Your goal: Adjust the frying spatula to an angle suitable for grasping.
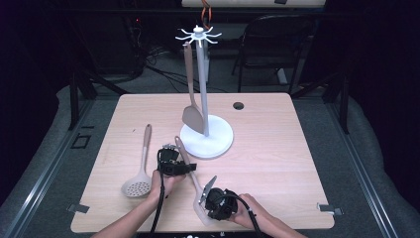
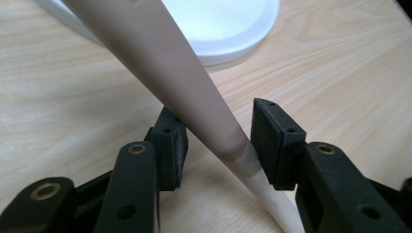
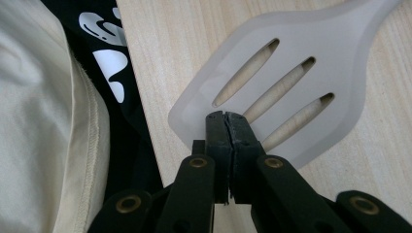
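This looks like a recording lab or studio rather than a kitchen: a single light wooden table [image 1: 257, 163] stands alone on grey carpet, ringed by black curtains and dark metal frame struts [image 1: 77, 96]. Cables [image 1: 163, 74] trail over the floor behind it, next to an empty black chair [image 1: 270, 44] (pushed back from the table). The kitchen tools are laid out like props, with a white utensil stand [image 1: 205, 134] and a few spatulas on an otherwise bare tabletop that has a cable hole [image 1: 238, 105] as an office desk does.
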`<state>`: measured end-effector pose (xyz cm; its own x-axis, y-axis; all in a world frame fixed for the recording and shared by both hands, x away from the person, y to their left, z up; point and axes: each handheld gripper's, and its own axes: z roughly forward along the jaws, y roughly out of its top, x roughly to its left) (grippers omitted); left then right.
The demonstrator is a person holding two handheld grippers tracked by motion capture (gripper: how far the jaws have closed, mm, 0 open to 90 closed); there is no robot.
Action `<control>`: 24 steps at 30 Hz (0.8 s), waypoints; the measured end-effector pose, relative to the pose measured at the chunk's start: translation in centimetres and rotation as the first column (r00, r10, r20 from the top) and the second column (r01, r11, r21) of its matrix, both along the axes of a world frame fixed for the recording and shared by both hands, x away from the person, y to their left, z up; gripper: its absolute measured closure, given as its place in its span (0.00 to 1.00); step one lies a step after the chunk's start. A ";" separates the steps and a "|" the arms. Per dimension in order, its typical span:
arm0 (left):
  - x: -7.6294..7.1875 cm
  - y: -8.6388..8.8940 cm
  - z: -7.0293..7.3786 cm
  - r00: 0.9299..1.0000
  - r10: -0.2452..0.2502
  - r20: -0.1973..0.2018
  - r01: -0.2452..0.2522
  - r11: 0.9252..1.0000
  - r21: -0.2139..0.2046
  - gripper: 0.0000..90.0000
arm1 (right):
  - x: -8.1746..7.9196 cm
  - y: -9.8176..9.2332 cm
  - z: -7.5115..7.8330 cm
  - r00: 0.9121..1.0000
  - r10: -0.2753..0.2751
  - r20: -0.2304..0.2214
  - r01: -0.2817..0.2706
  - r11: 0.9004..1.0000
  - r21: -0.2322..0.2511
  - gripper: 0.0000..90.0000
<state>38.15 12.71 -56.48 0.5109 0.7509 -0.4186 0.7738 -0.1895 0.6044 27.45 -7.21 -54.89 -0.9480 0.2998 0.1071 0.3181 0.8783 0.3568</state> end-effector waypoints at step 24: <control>-2.9 0.9 3.8 0.990 -0.061 0.126 0.095 0.951 -0.293 0.82 | -0.2 -0.4 0.4 1.000 -0.012 -0.023 0.013 0.999 0.034 0.97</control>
<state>35.26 13.62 -52.69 0.6201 0.5570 -0.5525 0.6867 -0.0447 0.7256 27.30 -7.63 -54.51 -0.9414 0.3074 0.1388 0.3373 0.8615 0.3795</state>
